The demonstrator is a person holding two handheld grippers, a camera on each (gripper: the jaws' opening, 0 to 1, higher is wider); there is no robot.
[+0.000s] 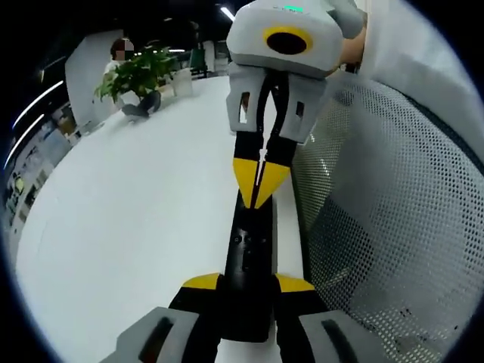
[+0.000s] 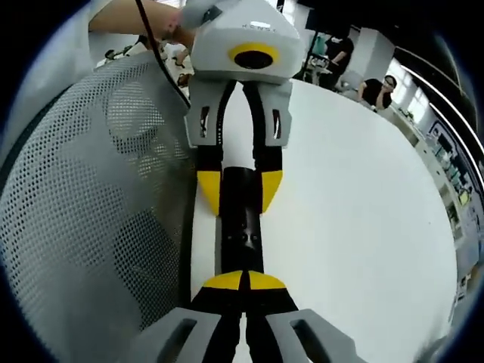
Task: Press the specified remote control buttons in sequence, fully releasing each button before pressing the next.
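Note:
A slim black remote control lies lengthwise on the white table, near its edge. My left gripper is shut on the remote's near end, one yellow-tipped jaw on each long side. From the opposite end my right gripper comes in with its yellow tips shut together, and they rest on the remote's top face. In the right gripper view, the right gripper has its shut tips down on the remote near small buttons. Further along, the left gripper clamps it.
A grey mesh chair back stands close beside the table edge by the remote. A potted plant sits at the table's far end. People sit beyond the table. A hand holds the left gripper.

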